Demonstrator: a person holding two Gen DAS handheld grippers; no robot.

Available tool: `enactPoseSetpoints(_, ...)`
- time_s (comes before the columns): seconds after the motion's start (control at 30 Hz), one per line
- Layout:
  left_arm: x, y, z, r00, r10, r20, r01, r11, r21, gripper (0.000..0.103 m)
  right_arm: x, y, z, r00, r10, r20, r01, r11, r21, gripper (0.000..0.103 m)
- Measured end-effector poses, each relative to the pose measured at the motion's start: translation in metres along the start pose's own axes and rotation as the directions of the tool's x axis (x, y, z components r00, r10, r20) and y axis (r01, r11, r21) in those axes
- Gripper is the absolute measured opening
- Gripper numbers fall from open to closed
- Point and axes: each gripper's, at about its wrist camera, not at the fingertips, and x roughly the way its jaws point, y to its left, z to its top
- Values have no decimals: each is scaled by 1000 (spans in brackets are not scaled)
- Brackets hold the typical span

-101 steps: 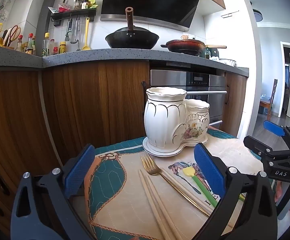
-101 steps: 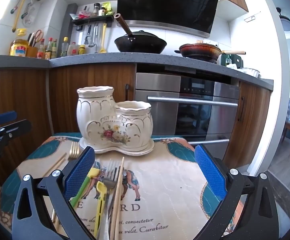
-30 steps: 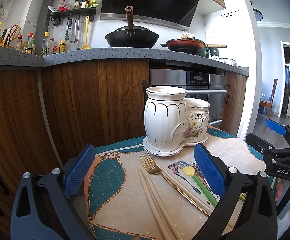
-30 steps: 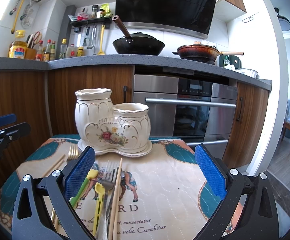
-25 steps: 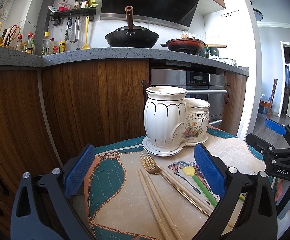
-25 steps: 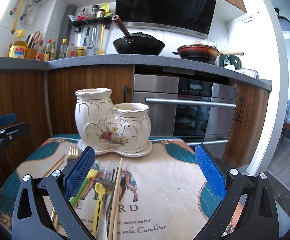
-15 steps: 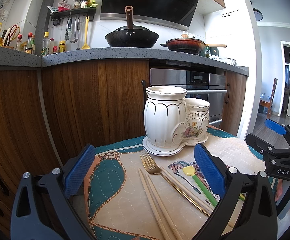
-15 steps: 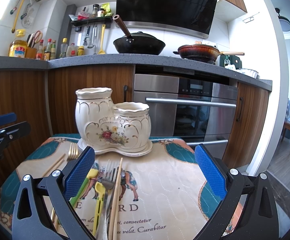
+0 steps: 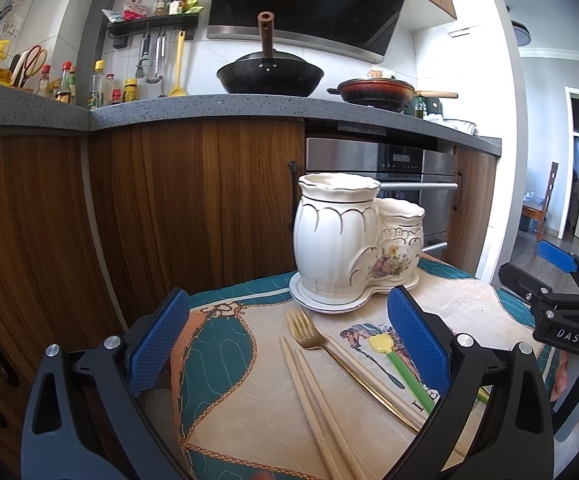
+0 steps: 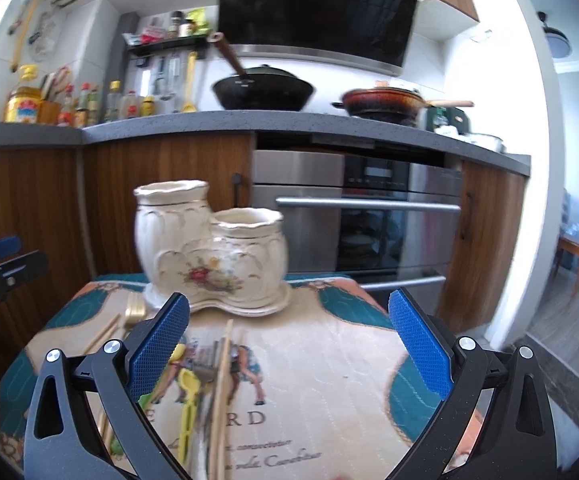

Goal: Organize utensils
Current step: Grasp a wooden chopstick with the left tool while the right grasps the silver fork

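Cream ceramic two-cup utensil holder (image 9: 353, 240) stands at the far side of the quilted mat (image 9: 225, 364). Near it lie a gold fork (image 9: 309, 330), wooden chopsticks (image 9: 317, 400) and a yellow-green spoon (image 9: 393, 354). Left gripper (image 9: 289, 344) and right gripper (image 10: 289, 344) both gape, holding nothing.

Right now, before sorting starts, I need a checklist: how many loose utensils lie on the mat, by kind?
Chopsticks: 4
Forks: 2, the gold fork and the blurred silver fork
Plastic: 2, the green-handled utensil and the yellow utensil
Total: 8
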Motion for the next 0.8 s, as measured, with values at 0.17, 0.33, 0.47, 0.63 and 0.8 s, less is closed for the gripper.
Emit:
enactPoseSetpoints(0.17,15,9,-5,994,-40,-104,40,999,-8,98,2,-11,1,999,-6,-37,7,1000,30,99)
enactPoseSetpoints(0.33,35,6,-14,962,-5,-272,20,998,53,97,4,-11,0,996,-16,-88,19,999,34,99)
enactPoseSetpoints(0.47,47,1,-27,922,58,-382,-5,990,138,97,8,-10,1,990,33,-137,-29,999,26,99)
enactPoseSetpoints(0.63,50,3,-30,888,92,-451,-20,987,160,84,15,-18,-1,975,90,-203,-77,994,75,99)
enactPoseSetpoints(0.8,57,0,-32,838,82,-539,10,986,166,62,20,-26,-3,959,117,-258,-90,989,117,99)
